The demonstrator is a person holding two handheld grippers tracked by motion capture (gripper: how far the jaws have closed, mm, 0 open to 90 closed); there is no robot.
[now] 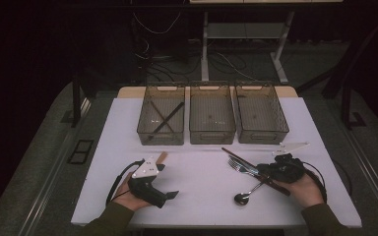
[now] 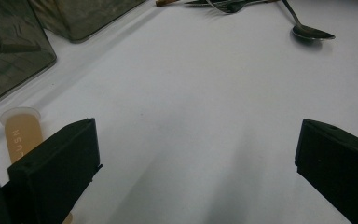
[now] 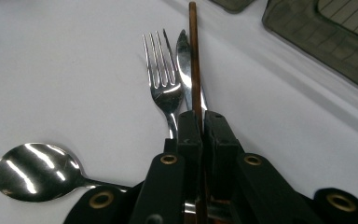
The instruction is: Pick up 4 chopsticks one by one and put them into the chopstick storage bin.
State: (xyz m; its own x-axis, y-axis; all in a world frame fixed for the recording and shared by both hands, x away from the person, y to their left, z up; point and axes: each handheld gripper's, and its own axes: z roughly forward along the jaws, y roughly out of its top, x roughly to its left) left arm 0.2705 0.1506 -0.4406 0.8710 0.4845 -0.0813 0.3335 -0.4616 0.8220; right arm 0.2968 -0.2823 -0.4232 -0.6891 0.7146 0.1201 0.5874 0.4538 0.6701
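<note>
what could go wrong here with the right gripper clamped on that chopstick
The right gripper is shut on a thin brown chopstick that lies right against the knife and fork; lifting it may drag or flick them. The grip sits far back on the chopstick, so its long free end could swing or twist on the way to the bins. The spoon lies close beside the jaws and may get nudged.

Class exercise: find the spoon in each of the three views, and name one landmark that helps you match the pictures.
High view: spoon lower right of centre, bowl toward the person.
Left gripper view: top right corner.
Right gripper view: lower left.
Shared landmark: the fork beside it.
</note>
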